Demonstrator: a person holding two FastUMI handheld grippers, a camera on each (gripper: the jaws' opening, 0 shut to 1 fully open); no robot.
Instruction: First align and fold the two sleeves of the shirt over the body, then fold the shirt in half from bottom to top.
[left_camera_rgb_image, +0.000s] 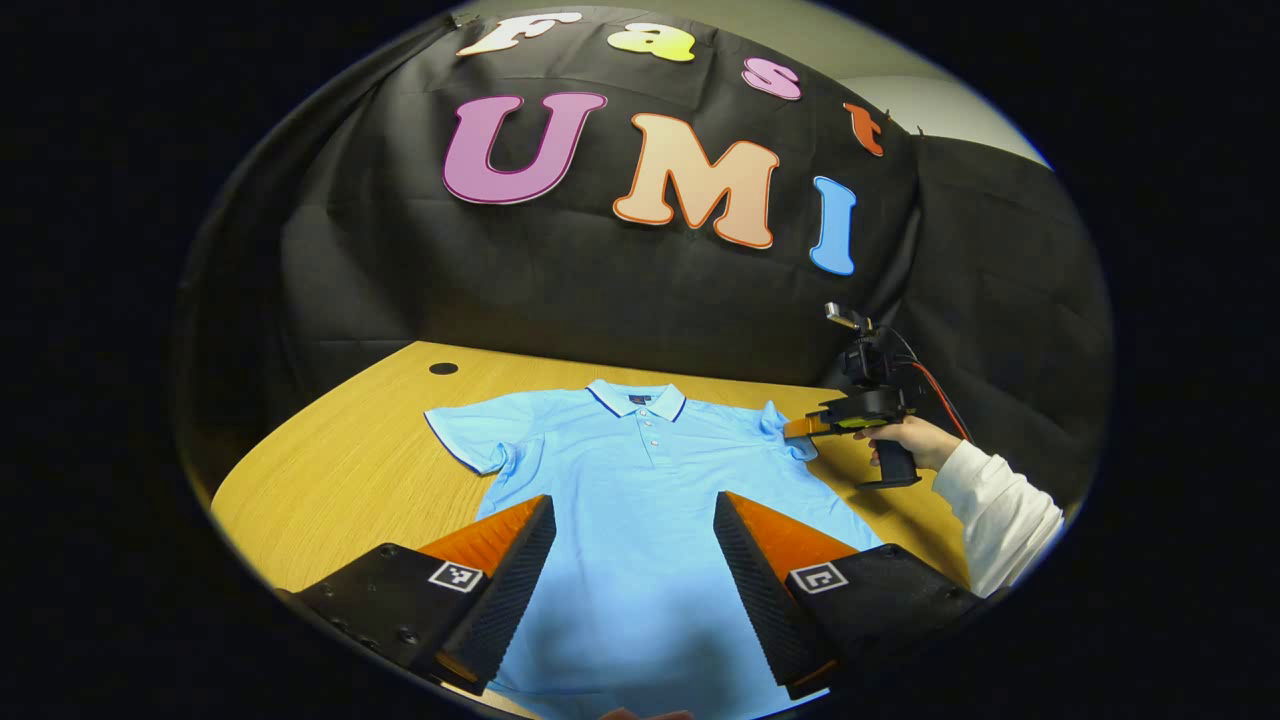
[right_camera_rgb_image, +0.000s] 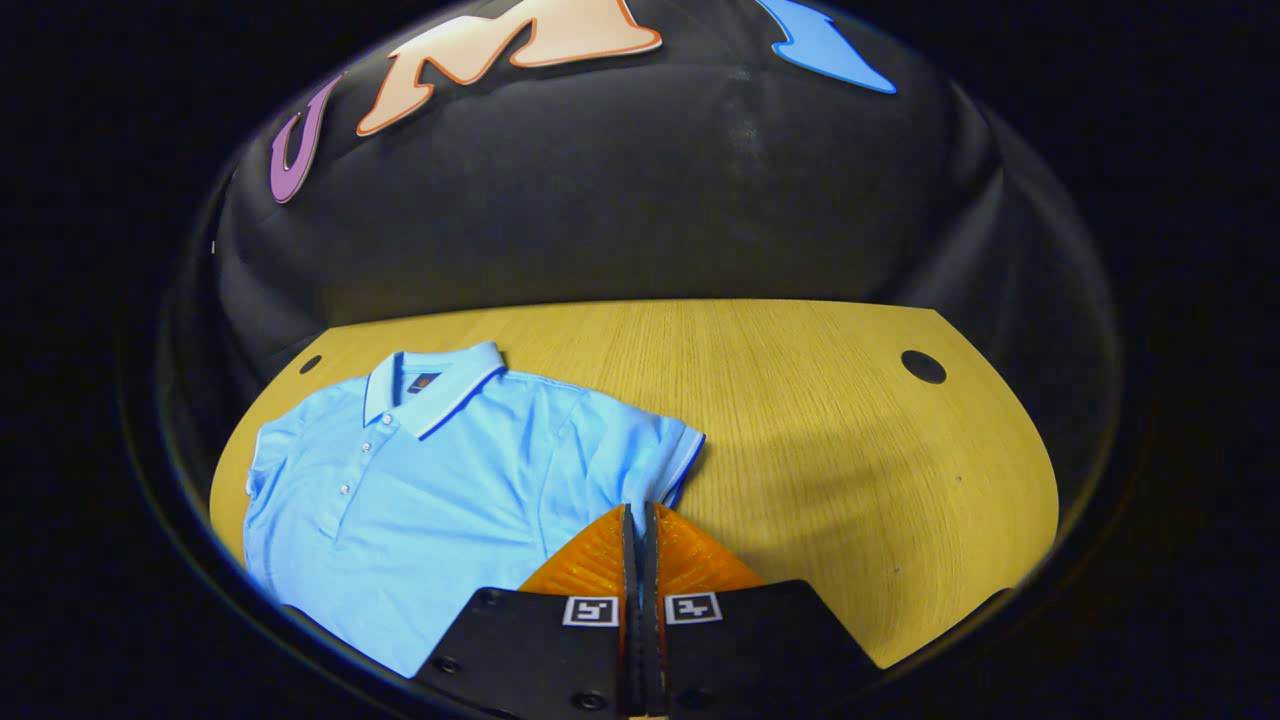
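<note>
Lying flat and face up on the wooden table (right_camera_rgb_image: 800, 400), the blue polo shirt (left_camera_rgb_image: 640, 480) has its collar toward the booth wall and both sleeves spread out, so no fold is made yet. The right gripper (right_camera_rgb_image: 638, 515) has its 2 fingers pressed together at the hem of the shirt's right sleeve (right_camera_rgb_image: 665, 450), apparently pinching the cloth there. The left gripper (left_camera_rgb_image: 634, 545) hangs above the shirt's body with its fingers wide apart, holding nothing. The cloth looks light, soft and limp; it will likely sag and wrinkle, so taking it at the sleeve hem seems best. No containers sit near the shirt.
</note>
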